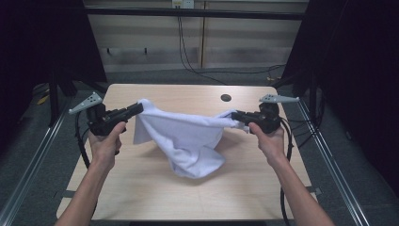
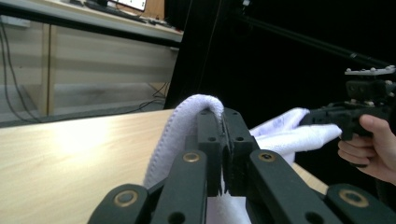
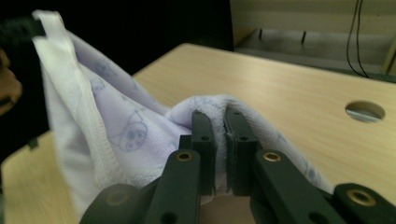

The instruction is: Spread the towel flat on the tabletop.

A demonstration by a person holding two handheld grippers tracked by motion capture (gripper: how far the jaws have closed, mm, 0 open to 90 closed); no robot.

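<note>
White towel (image 1: 188, 136) hangs betw. both grippers above table (image 1: 141, 188), middle sagging, lowest fold maybe brushing wood, can't tell. Left gripper (image 1: 136, 109) clamped on one edge, right gripper (image 1: 235, 115) clamped on other. Cloth soft, light, floppy, prob. not slippery; best held at hem/corners. Faint print hard to read. Underside hidden.

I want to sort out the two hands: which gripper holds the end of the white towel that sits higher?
The left gripper: its end of the white towel peaks above the end pinched by the right gripper.
</note>
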